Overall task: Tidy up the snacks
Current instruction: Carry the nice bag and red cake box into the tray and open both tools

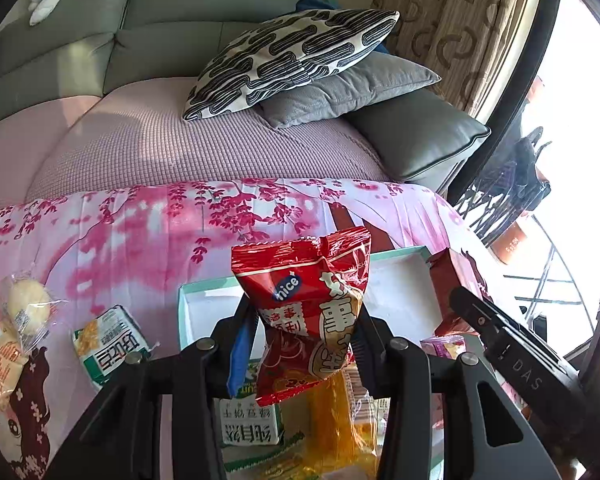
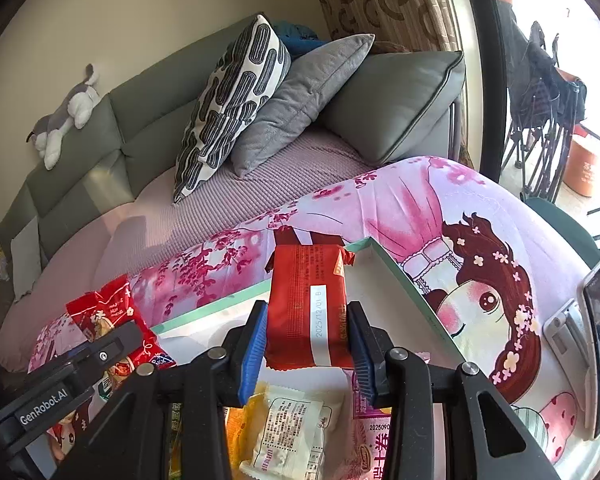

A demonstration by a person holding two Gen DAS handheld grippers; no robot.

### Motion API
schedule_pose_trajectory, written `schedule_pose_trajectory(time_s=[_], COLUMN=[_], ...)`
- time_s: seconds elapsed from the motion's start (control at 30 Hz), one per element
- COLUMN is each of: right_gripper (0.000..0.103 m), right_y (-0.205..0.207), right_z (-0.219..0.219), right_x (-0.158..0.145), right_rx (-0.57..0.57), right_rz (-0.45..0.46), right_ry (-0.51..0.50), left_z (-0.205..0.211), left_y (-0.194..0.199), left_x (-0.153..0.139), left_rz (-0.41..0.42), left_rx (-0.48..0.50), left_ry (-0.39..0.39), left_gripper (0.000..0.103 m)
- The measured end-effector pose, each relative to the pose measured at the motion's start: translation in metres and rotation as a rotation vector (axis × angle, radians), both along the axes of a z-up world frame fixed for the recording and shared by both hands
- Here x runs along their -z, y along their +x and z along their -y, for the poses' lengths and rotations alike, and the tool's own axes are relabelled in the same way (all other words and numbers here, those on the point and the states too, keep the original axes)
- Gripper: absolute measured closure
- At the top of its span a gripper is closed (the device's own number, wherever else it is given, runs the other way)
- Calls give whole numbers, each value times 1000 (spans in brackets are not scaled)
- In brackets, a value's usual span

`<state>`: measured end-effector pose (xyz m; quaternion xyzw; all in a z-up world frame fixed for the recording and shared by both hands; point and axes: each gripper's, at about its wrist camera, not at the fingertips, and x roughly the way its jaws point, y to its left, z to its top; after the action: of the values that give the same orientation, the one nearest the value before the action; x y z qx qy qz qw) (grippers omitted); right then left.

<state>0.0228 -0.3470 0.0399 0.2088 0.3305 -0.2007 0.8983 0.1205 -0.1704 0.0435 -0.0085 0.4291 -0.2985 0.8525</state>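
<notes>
Both grippers are loaded: left gripper pinches a crinkled red foil snack bag; right gripper pinches a flat red wrapped bar, long axis pointing away, over the white mint-rimmed box's far right corner.

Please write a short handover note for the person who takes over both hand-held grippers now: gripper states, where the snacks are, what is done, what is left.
Left hand-held gripper: shut on a red crinkled snack bag, held above the box.
Right hand-held gripper: shut on a flat red snack packet, also above the box.
White box with mint-green rim: holds several snacks at its near end; far end bare.
Left to do: place both held packs; then the green-white packet and the wrapped buns, lying on the pink cloth beside the box.
</notes>
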Motion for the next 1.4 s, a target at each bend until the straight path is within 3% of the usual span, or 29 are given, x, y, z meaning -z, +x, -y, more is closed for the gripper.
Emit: schedule_pose_trajectory(time_s=[0.73, 1.13, 1.23, 1.3, 1.4], right_gripper=[61, 61, 61, 60, 53], right_y=[16, 21, 22, 22, 21], right_z=[3, 1, 1, 1, 2], right_x=[35, 38, 39, 38, 36], right_rx=[4, -1, 2, 6, 24], right_rz=[-95, -145, -159, -163, -180], right_ry=[21, 34, 32, 32, 20], left_z=[31, 31, 31, 31, 29], left_y=[13, 16, 17, 18, 19], left_x=[46, 51, 52, 52, 48], left_rz=[-14, -46, -61, -69, -76], left_rx=[30, 22, 16, 15, 4], left_ry=[82, 81, 88, 89, 86], left_gripper=[57, 57, 54, 46, 40])
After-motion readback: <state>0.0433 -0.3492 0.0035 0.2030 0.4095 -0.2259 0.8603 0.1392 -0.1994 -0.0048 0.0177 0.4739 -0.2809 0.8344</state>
